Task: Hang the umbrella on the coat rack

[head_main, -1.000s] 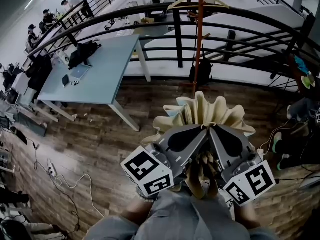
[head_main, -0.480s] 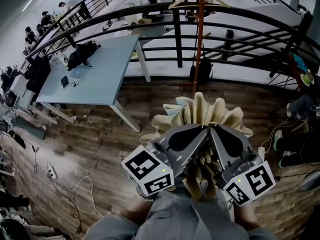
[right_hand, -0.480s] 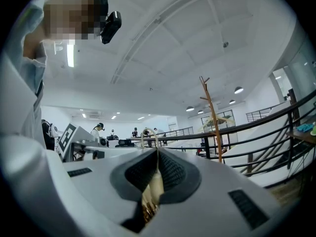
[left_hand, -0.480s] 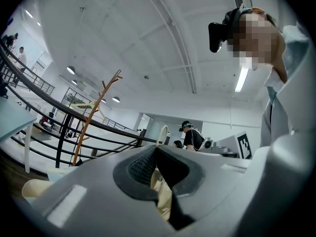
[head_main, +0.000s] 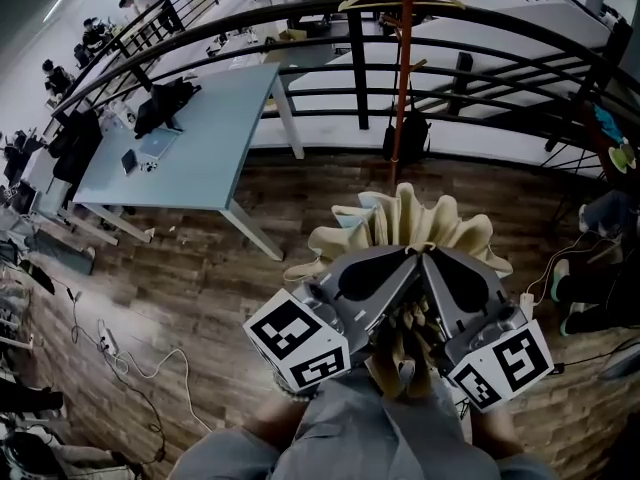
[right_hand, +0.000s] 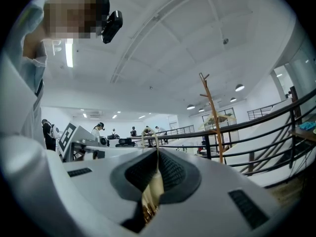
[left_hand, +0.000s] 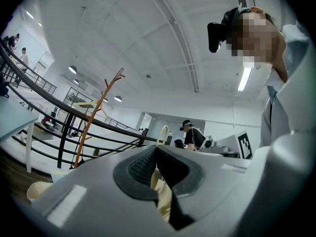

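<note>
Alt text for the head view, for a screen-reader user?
The left gripper and right gripper, side by side, clamp a folded beige umbrella close to the person's body. Ahead, an orange coat rack stands by a black railing, a pale table to its left.

The right tool [right_hand: 157, 163] has its two ribbed jaws pressed together on the cream folds of the umbrella [right_hand: 153, 190], whose thin loop [right_hand: 149, 135] stands up just above them at 12 o'clock. At 2 o'clock of the jaws, well apart, the orange-brown coat rack [right_hand: 213, 113] rises upright behind a black railing [right_hand: 256, 128], and several people [right_hand: 100, 128] stand far off at 9 o'clock.
</note>
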The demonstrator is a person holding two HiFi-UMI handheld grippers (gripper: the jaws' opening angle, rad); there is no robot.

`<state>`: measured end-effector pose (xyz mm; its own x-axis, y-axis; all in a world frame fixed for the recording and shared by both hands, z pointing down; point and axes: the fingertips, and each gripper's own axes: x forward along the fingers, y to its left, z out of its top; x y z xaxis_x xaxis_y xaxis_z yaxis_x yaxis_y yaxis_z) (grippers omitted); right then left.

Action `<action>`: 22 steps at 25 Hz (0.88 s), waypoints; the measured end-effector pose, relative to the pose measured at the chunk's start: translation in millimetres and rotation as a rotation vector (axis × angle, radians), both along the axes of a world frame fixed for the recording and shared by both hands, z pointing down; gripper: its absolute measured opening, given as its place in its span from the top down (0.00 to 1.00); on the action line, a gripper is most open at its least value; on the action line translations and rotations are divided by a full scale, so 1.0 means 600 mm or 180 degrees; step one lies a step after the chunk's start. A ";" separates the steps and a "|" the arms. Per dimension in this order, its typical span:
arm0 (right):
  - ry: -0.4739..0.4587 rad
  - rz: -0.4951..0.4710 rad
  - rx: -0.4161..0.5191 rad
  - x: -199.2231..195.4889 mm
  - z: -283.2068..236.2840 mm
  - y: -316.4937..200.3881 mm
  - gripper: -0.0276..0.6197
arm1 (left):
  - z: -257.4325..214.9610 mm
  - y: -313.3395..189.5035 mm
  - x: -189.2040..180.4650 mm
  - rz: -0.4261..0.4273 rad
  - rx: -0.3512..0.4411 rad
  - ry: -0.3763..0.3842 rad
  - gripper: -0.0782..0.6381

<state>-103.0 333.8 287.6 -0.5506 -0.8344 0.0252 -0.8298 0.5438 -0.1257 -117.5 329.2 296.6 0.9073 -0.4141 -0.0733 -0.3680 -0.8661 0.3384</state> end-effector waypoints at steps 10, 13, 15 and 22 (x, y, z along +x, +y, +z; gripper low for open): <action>-0.0026 -0.0126 0.0031 0.049 0.000 -0.092 0.95 | 0.000 -0.091 0.049 -0.0098 0.0027 -0.0002 0.88; -0.0015 -0.0168 0.0051 0.073 0.003 -0.119 0.95 | 0.003 -0.118 0.073 -0.0145 0.0035 -0.0007 0.88; -0.0007 -0.0200 0.0056 0.086 0.002 -0.136 0.95 | 0.002 -0.135 0.086 -0.0177 0.0042 -0.0014 0.88; -0.0002 -0.0344 0.0086 0.122 -0.013 -0.244 0.95 | -0.013 -0.242 0.121 -0.0315 0.0058 0.0008 0.88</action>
<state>-29.9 187.5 279.9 -0.6373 -0.7706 0.0032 -0.7662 0.6332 -0.1101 -44.7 183.9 288.9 0.8617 -0.5004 -0.0837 -0.4513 -0.8315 0.3240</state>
